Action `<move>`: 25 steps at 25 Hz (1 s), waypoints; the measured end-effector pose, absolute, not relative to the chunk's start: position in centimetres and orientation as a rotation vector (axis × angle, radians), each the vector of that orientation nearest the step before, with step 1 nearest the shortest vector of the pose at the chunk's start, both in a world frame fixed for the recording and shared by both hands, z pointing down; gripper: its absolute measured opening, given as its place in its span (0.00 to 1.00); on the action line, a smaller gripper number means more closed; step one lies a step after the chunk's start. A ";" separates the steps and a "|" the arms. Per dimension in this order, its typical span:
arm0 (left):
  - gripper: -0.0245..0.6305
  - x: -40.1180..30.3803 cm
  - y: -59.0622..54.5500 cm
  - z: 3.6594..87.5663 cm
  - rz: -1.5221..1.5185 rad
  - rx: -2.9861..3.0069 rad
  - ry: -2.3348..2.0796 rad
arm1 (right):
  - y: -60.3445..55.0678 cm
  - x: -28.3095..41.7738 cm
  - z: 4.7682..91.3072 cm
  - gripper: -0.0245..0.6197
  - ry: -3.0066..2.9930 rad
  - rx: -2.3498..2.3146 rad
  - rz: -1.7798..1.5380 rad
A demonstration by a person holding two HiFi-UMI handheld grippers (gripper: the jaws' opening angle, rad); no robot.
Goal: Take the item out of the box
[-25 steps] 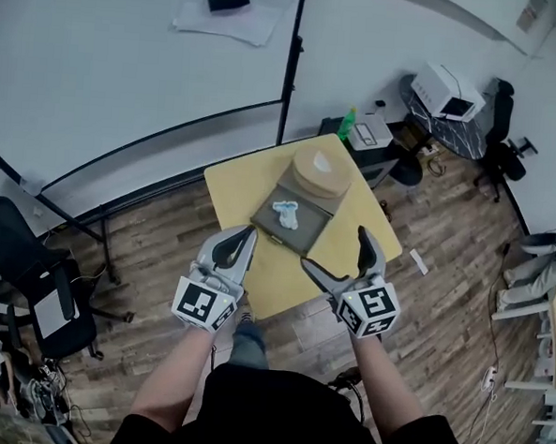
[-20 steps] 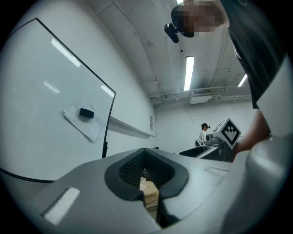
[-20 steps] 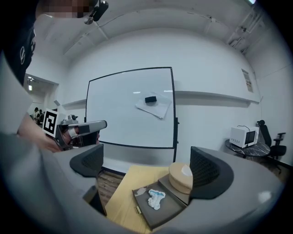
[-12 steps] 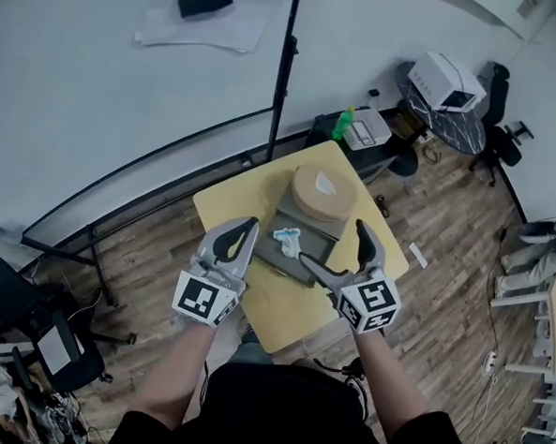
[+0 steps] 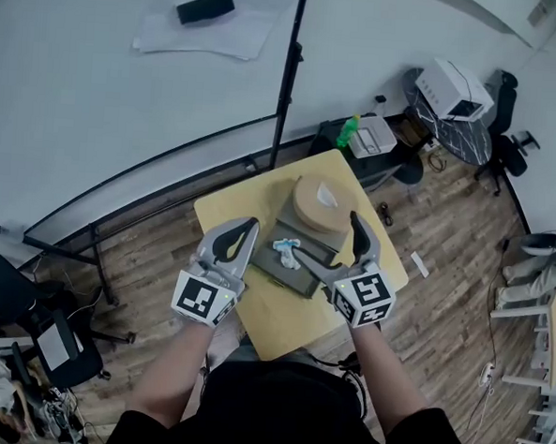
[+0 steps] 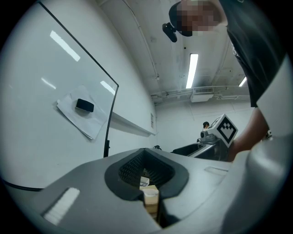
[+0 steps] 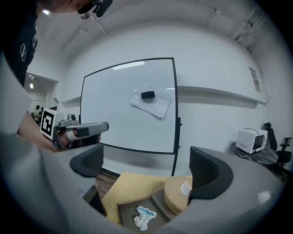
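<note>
A dark grey open box (image 5: 298,278) sits on a small yellow table (image 5: 232,209). Inside it lies a crumpled white and blue item (image 5: 284,248), which the right gripper view shows low between the jaws as the item (image 7: 143,217) in the box (image 7: 124,211). A round tan lid (image 5: 319,202) rests on the box's far end. My right gripper (image 5: 324,244) is open over the box, its left finger beside the item. My left gripper (image 5: 240,233) is shut at the box's left side, over the table. In the left gripper view the left gripper (image 6: 147,180) holds nothing.
Behind the table stands a whiteboard with a sheet of paper and a black eraser (image 5: 205,5), on a black pole (image 5: 289,76). A low stand with a green bottle (image 5: 348,129) sits beyond the table. A white appliance (image 5: 455,91) and black chairs stand around on the wood floor.
Both grippers moved forward from the table's near edge. The right gripper, still open, now reaches over the box next to the item. The left gripper stayed shut.
</note>
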State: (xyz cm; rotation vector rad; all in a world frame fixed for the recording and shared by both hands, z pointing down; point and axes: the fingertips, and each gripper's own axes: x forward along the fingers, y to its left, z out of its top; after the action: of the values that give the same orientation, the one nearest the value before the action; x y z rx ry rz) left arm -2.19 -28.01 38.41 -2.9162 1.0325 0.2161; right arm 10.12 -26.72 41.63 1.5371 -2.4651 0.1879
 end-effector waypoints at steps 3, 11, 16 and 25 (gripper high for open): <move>0.04 -2.4 -28.3 38.3 0.207 -2.903 1.067 | -27.4 10.0 41.9 0.97 -2.473 1.492 0.202; 0.04 -3.0 -27.9 40.1 0.164 -2.900 1.147 | -29.1 9.3 45.7 0.96 -2.408 1.353 0.267; 0.04 -3.1 -27.6 41.4 0.141 -2.902 1.180 | -30.2 8.8 48.5 0.95 -2.358 1.263 0.320; 0.04 -2.9 -27.4 42.6 0.120 -2.895 1.217 | -30.7 7.7 53.6 0.92 -2.269 1.065 0.438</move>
State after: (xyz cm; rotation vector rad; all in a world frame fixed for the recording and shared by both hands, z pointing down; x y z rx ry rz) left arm -2.95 -27.41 42.55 -2.8955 1.2174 0.1203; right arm 7.65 -30.72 53.65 1.0646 -2.2695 0.4378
